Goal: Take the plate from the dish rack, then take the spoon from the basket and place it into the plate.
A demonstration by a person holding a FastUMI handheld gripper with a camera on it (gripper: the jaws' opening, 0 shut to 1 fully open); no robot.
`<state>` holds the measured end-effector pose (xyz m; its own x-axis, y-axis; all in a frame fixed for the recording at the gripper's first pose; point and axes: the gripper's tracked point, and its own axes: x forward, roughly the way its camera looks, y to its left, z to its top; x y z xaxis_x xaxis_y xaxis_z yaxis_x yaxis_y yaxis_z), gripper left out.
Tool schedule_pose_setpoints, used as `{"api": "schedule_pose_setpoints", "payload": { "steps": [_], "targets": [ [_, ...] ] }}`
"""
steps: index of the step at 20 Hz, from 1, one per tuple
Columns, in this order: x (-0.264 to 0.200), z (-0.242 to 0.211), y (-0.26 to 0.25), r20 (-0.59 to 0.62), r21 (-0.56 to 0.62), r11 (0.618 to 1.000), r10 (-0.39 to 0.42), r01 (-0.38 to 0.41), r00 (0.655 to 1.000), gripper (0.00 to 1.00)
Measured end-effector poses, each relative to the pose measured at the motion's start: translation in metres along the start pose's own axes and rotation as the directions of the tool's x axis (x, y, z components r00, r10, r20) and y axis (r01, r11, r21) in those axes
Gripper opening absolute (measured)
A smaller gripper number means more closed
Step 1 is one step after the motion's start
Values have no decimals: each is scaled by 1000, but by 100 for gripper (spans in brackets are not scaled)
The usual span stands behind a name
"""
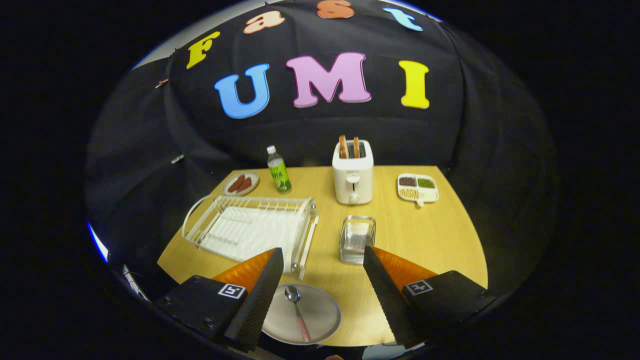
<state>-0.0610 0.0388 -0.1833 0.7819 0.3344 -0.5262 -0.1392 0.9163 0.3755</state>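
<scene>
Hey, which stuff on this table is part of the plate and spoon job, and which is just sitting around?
Part of the job: plate, spoon lying in it, dish rack, basket, open tongs above the plate.

Just sitting around: toaster with bread, bottle, small dish of brown food, divided tray.

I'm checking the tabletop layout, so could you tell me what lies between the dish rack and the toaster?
In the gripper view, only bare wooden table lies between the dish rack and the toaster. The open gripper hangs above the plate holding the spoon.
</scene>
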Motion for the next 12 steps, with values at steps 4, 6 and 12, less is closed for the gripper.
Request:
{"api": "schedule_pose_setpoints", "payload": {
  "steps": [4,6,12],
  "targets": [
    [-31,91,-7,197,-43,998,-42,52,980,99],
    [-49,131,-8,292,-78,993,-65,91,954,99],
    [-104,213,-1,523,-114,973,-114,201,845,98]
  ]
}}
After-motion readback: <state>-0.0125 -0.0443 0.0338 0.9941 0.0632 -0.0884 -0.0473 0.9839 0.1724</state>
